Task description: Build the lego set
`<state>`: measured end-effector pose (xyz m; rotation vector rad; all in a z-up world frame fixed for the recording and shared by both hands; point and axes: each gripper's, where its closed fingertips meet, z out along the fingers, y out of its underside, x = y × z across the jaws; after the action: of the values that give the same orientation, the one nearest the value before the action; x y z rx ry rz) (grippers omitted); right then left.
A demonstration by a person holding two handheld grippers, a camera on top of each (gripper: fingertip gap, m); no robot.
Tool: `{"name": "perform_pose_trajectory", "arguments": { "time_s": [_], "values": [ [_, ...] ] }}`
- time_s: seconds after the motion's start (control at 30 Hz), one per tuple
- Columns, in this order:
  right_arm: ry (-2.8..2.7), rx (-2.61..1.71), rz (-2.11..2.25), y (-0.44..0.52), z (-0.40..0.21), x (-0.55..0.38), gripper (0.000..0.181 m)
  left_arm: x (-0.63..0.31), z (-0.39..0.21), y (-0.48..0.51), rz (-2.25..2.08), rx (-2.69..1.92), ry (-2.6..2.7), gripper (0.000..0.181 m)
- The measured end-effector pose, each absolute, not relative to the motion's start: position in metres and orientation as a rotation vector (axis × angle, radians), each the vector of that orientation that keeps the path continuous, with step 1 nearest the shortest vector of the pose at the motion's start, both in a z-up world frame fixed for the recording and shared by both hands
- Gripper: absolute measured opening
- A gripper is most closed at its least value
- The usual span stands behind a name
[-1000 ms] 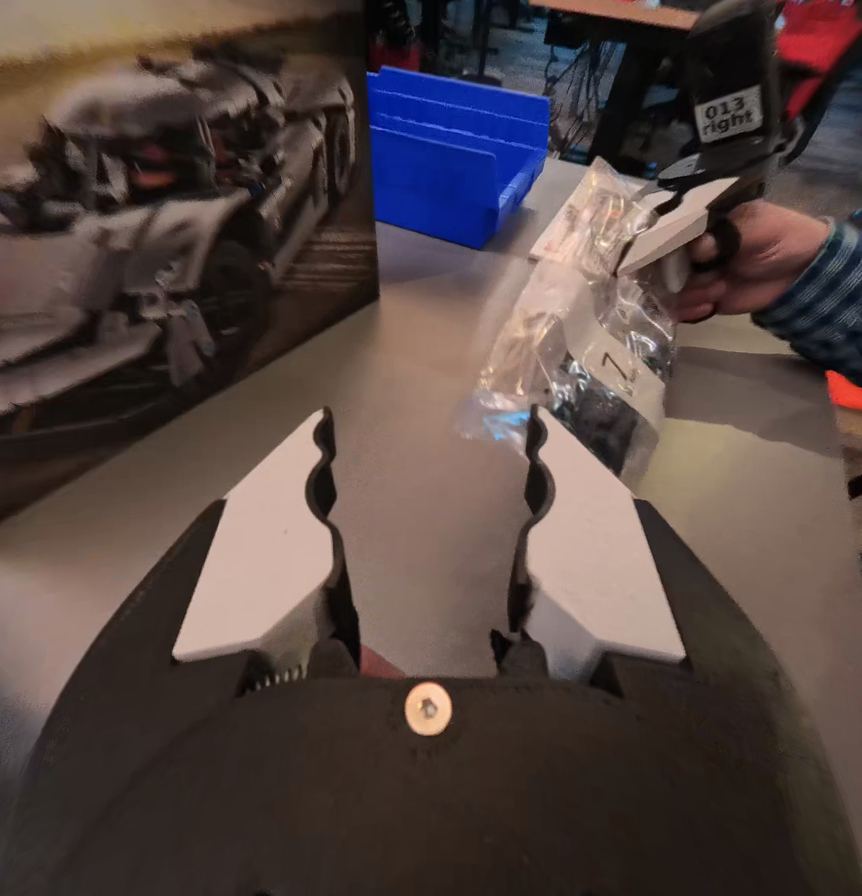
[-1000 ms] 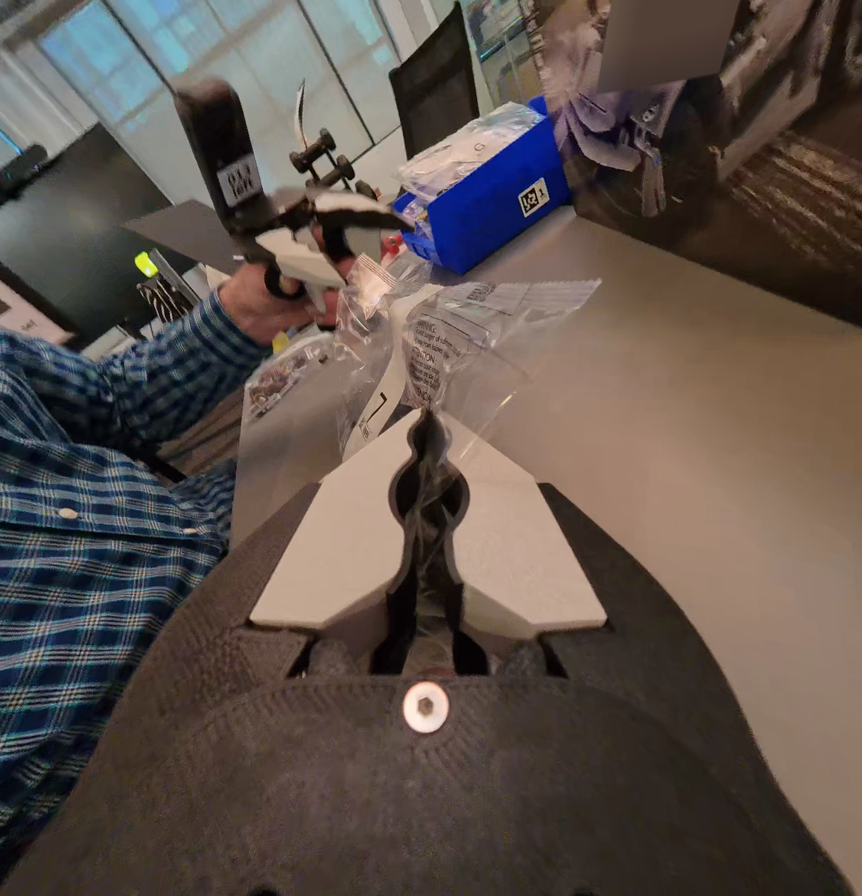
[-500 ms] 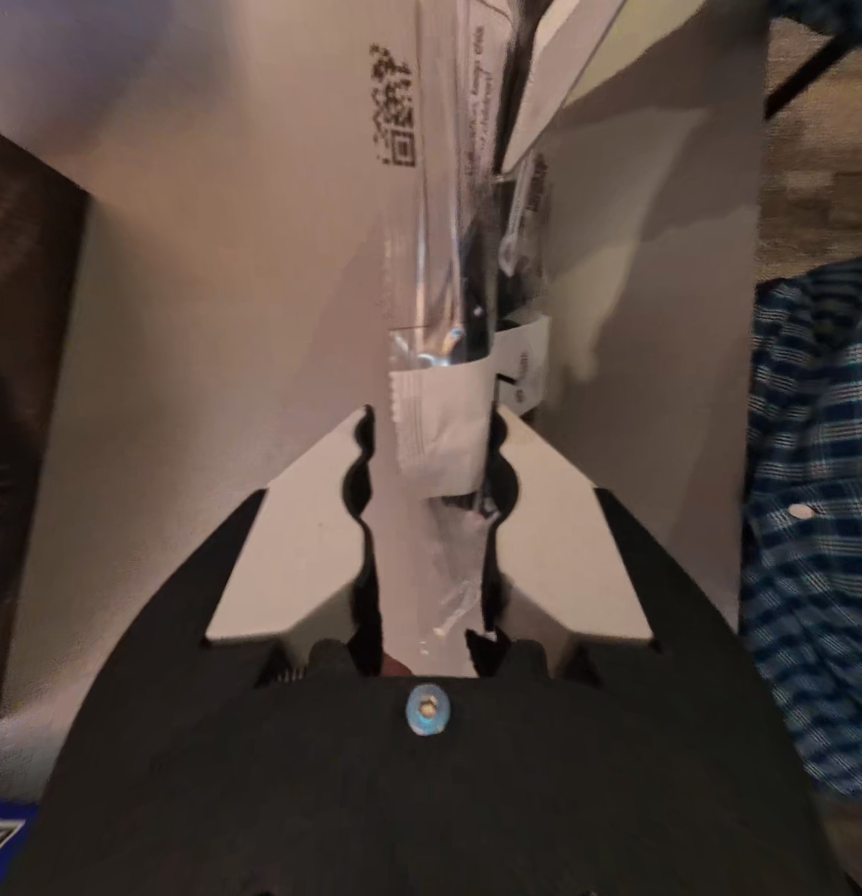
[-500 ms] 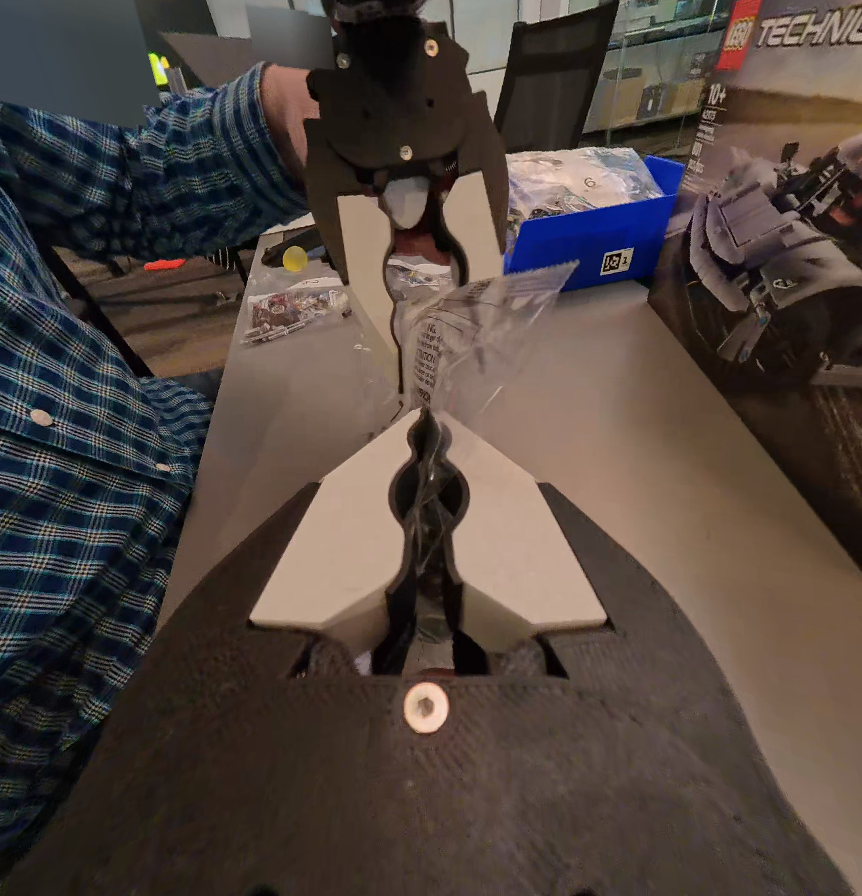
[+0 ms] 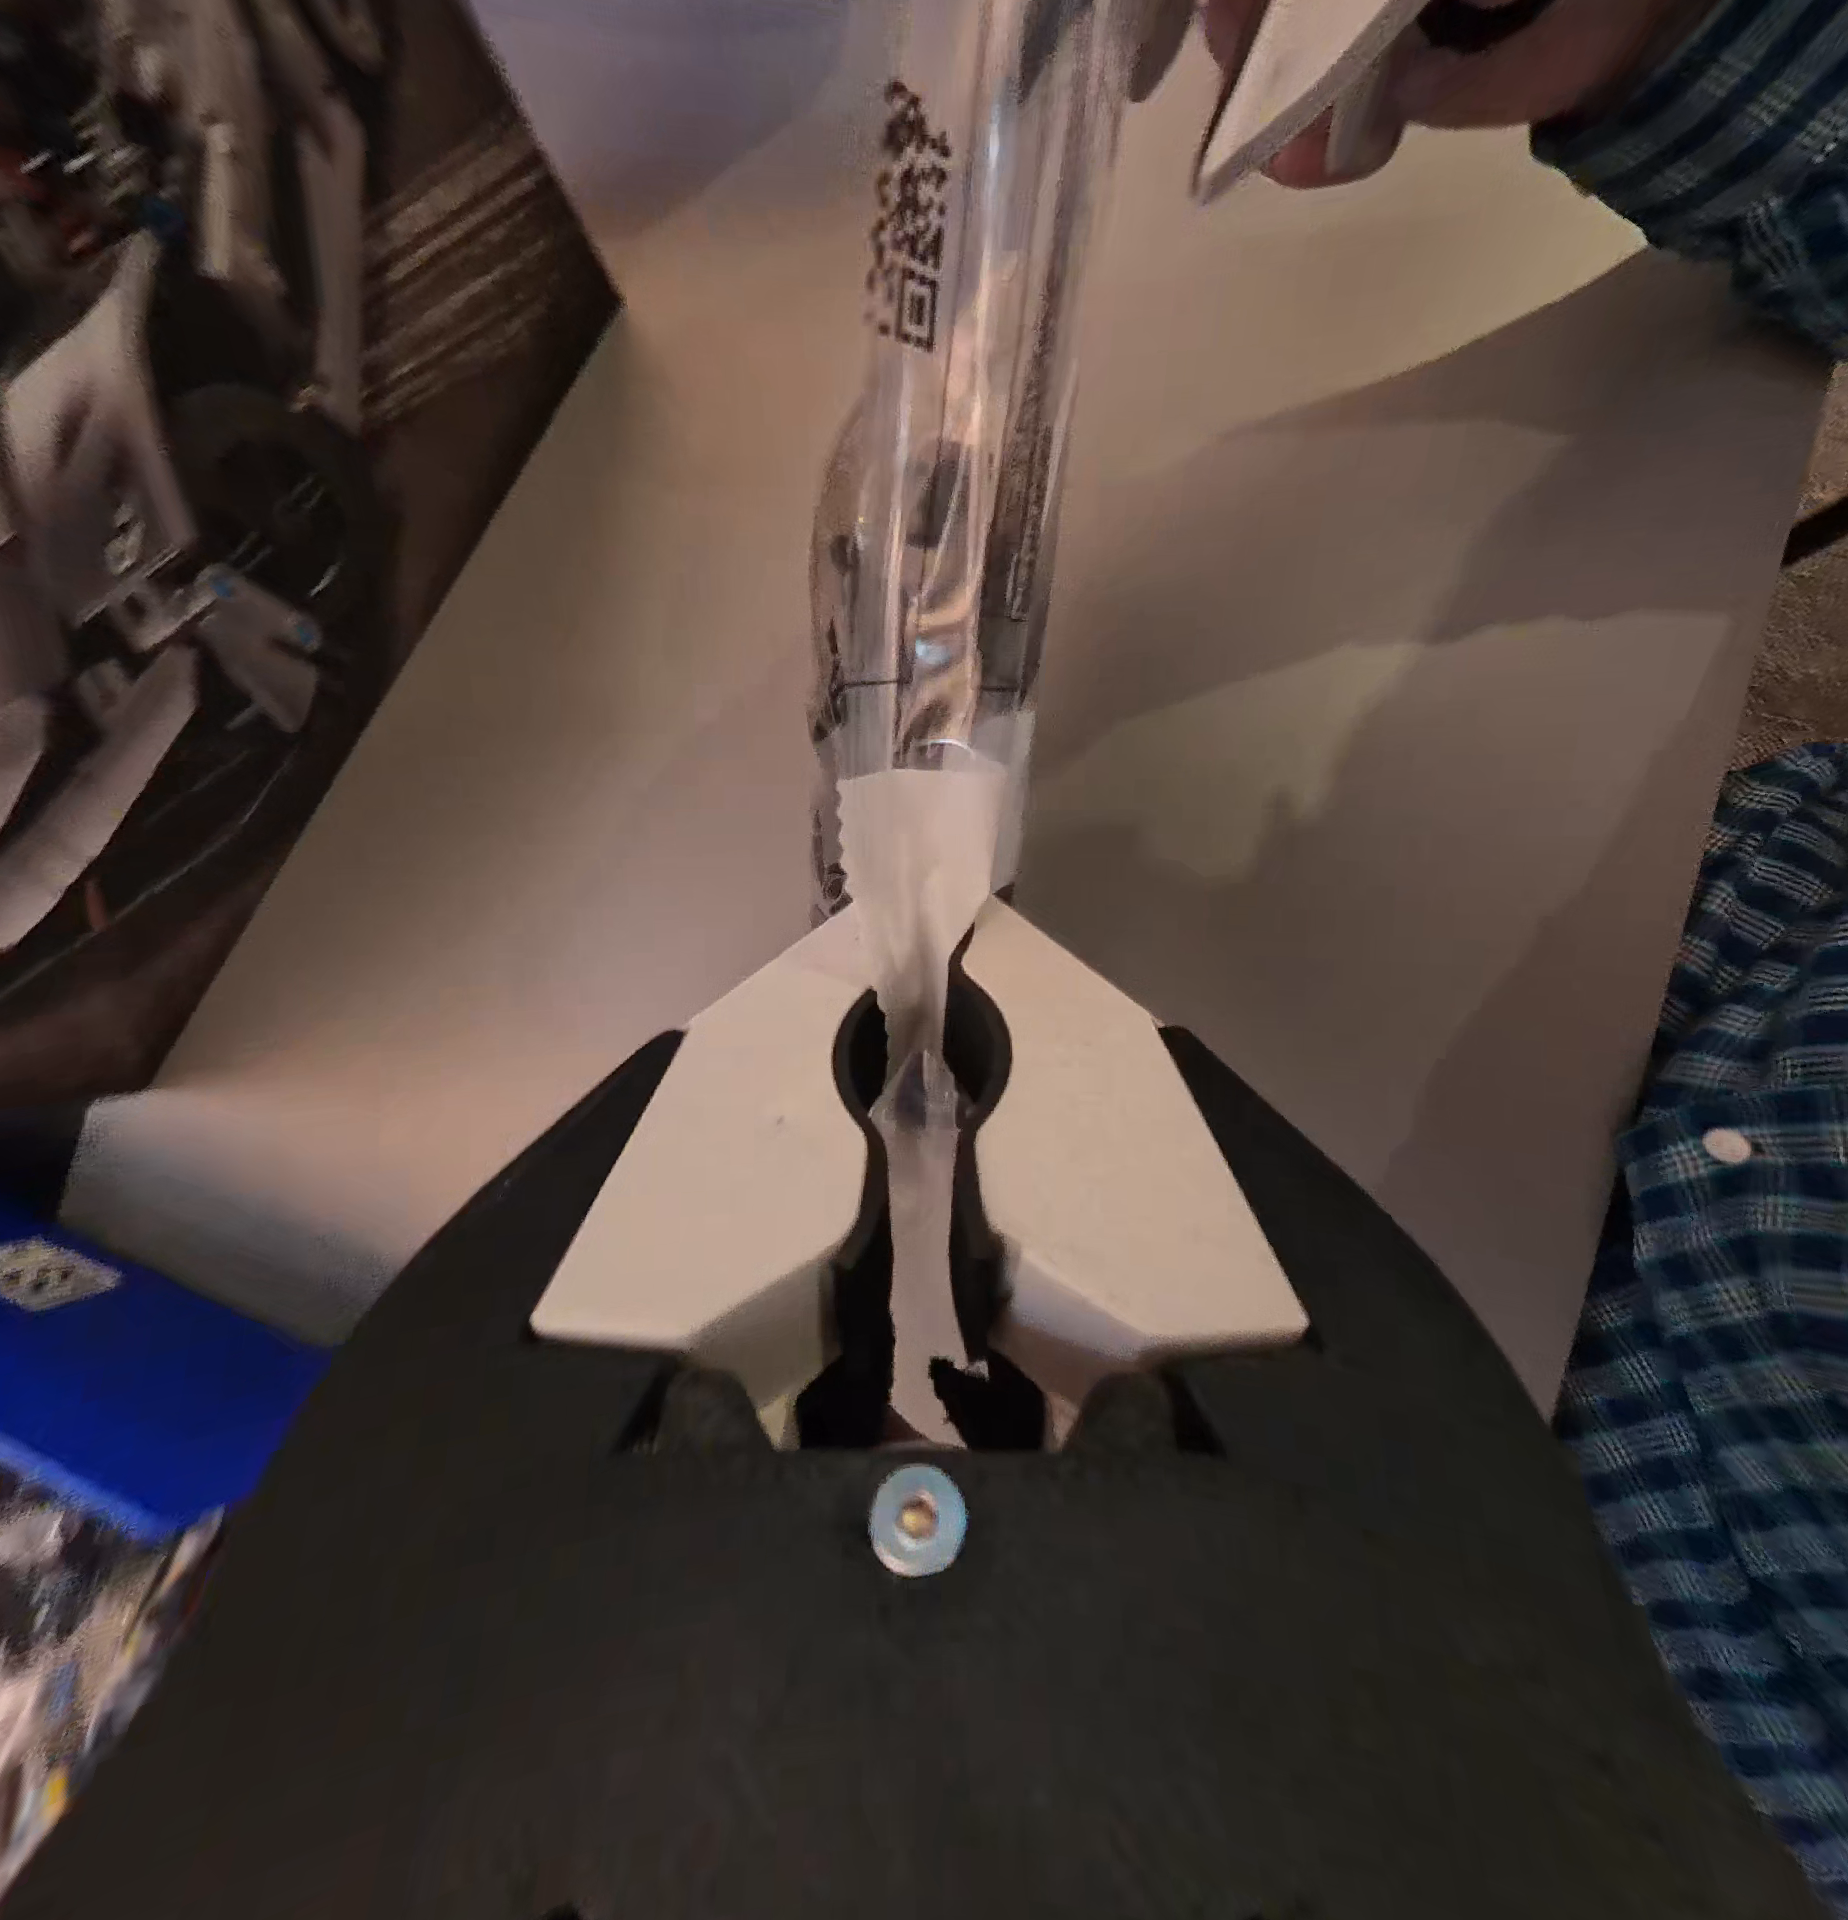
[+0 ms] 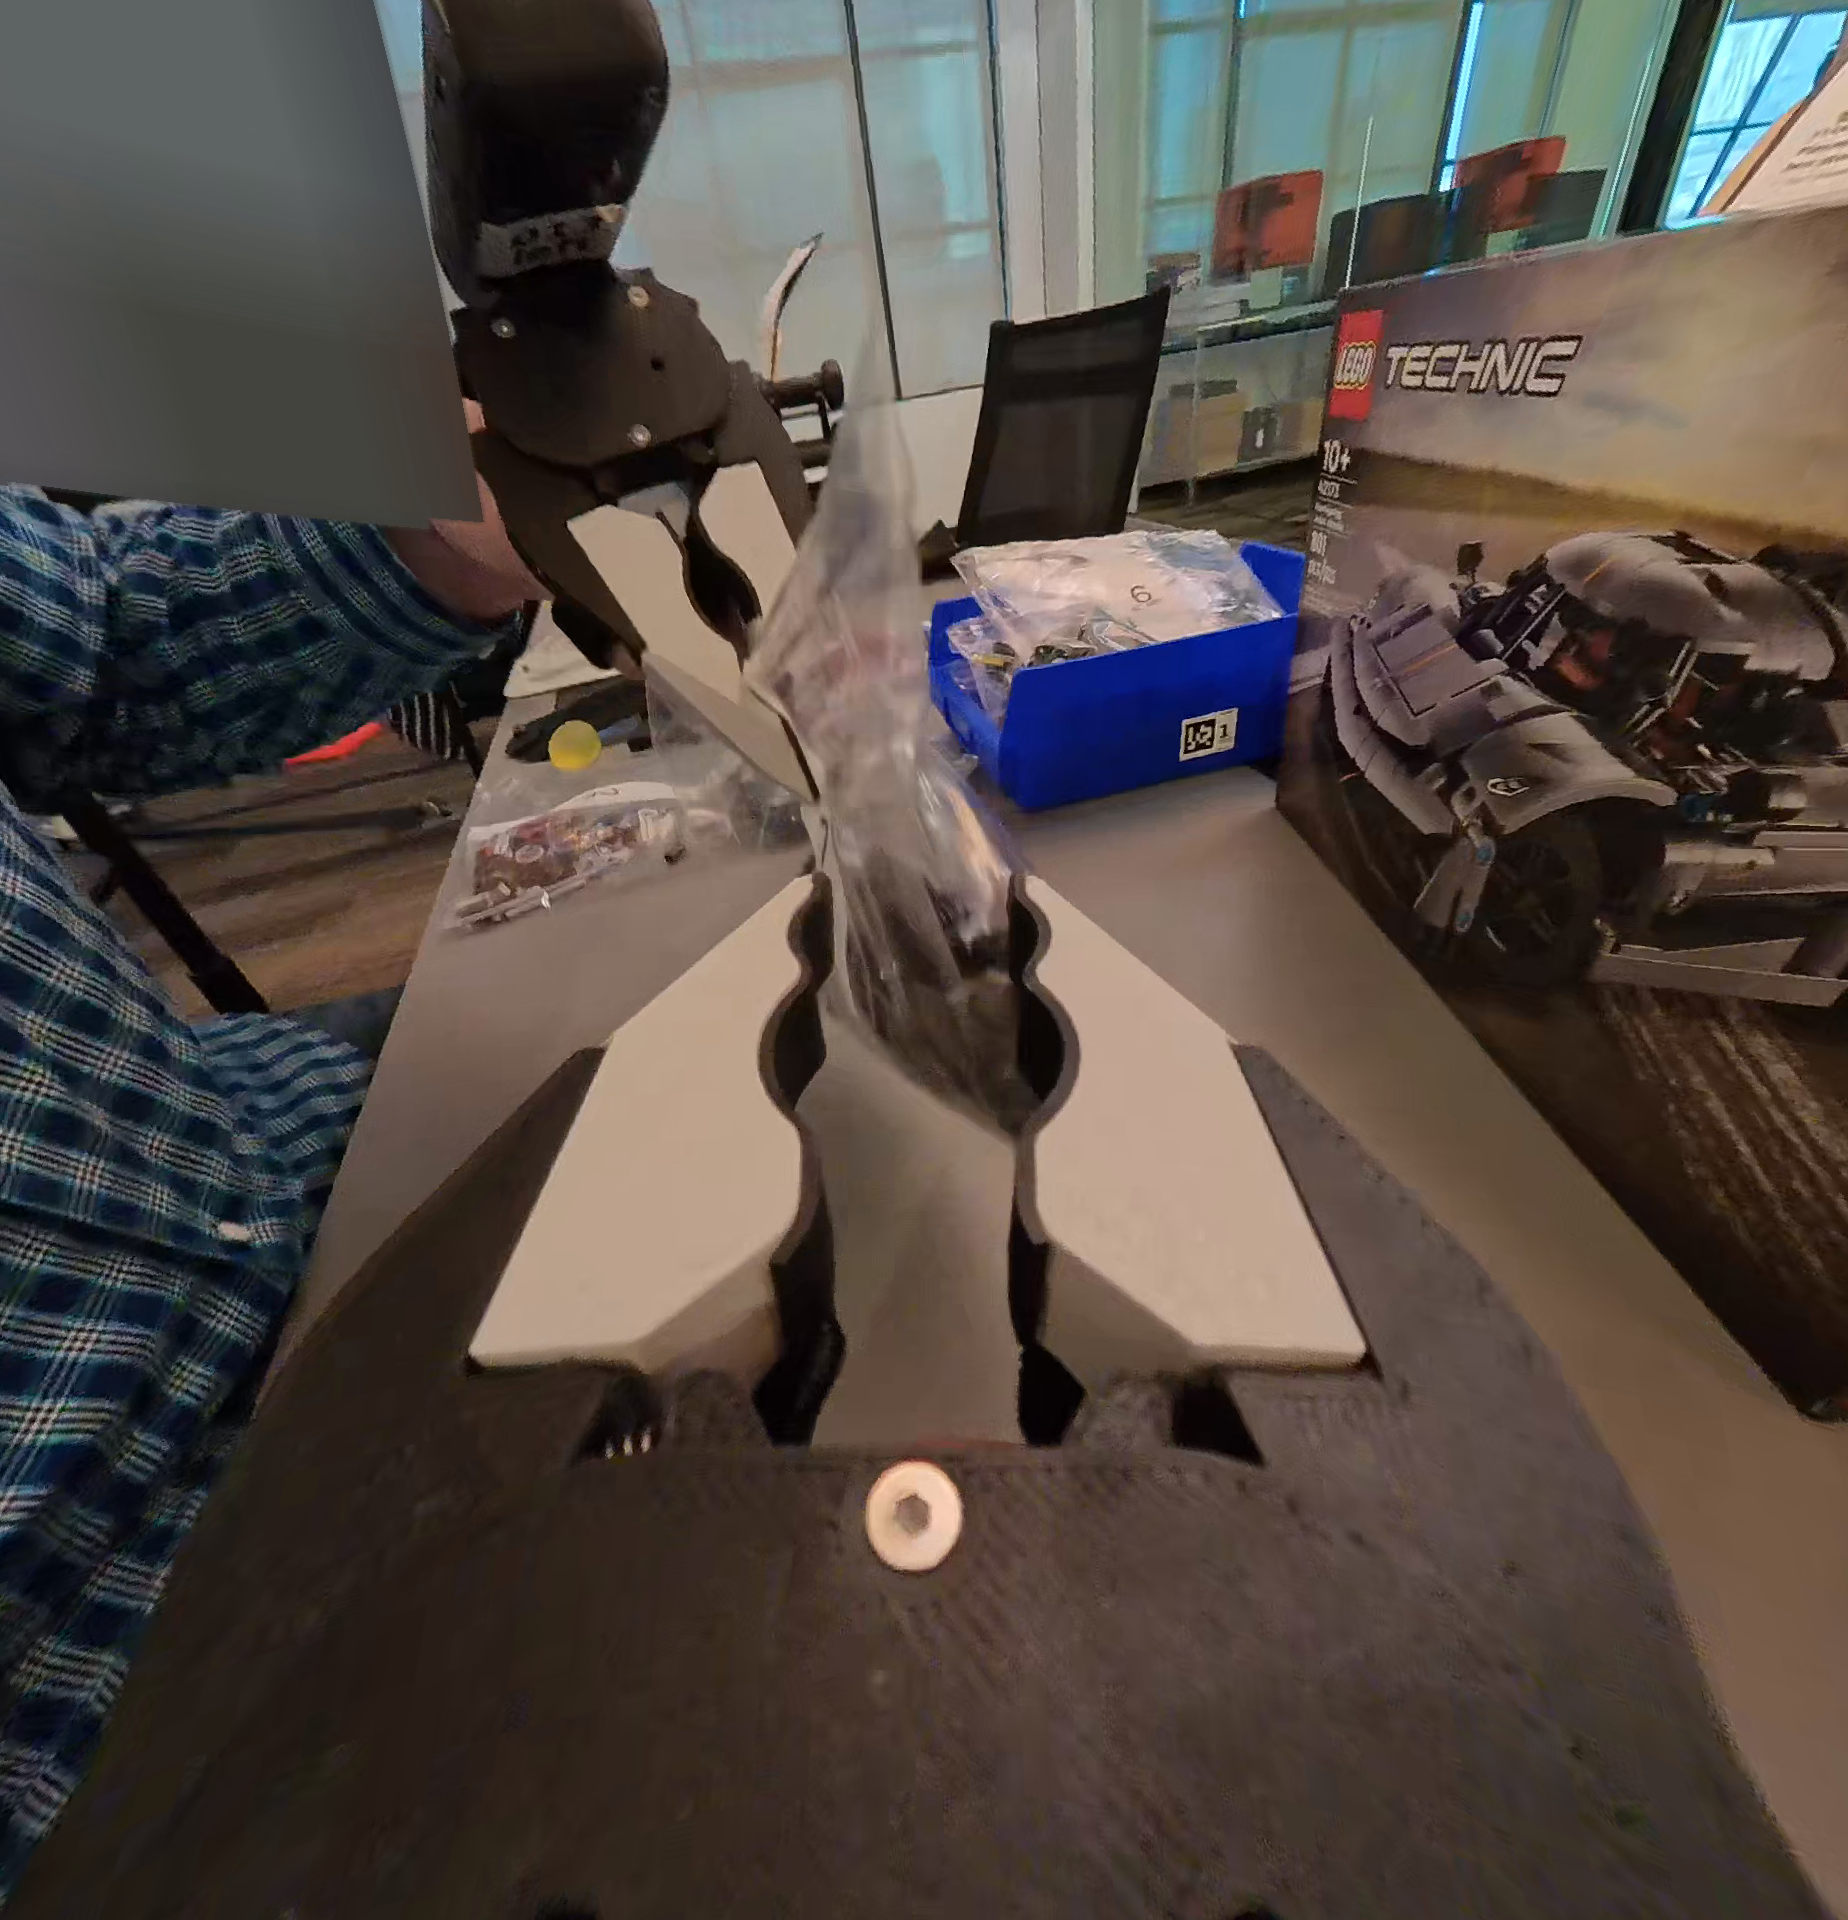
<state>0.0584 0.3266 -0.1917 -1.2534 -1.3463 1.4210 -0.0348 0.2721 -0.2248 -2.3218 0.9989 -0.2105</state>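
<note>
A clear plastic bag of dark lego parts (image 5: pixel 941 520) hangs in the air over the grey table (image 5: pixel 587 831). My left gripper (image 5: pixel 915 925) is shut on the bag's white sealed edge. In the right wrist view the left gripper (image 6: pixel 795 769) comes down from the upper left and pinches the bag (image 6: pixel 878 748) at its side. My right gripper (image 6: pixel 915 883) is open, and the bag's lower part hangs between its spread fingers. One white finger of the right gripper (image 5: pixel 1273 114) shows at the top of the left wrist view.
The lego set box (image 6: pixel 1626 727) stands on the table's right side. A blue bin (image 6: pixel 1107 707) with more parts bags sits behind it. Another small parts bag (image 6: pixel 567 842) and a yellow ball (image 6: pixel 574 745) lie at the far left. A plaid sleeve (image 6: pixel 120 1039) is at the left. The grippers' ends are close to 12 centimeters from one another.
My left gripper swung over to the bag and shut on its white edge. My right gripper, shut on the bag before, has opened and let it go.
</note>
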Motion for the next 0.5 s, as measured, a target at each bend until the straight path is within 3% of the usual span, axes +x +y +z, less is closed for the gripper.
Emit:
{"name": "perform_pose_trajectory", "arguments": {
  "time_s": [0.03,0.5],
  "values": [
    [-1.340,-1.256,1.440,0.327,-0.193,0.056,0.030,-0.047,-0.218,0.268,-0.196,-2.328,0.974,0.000],
    [-1.442,-1.355,1.521,0.310,-0.249,0.024,0.023,-0.267,-0.090,0.253,0.010,-2.332,0.344,0.000]
  ]
}}
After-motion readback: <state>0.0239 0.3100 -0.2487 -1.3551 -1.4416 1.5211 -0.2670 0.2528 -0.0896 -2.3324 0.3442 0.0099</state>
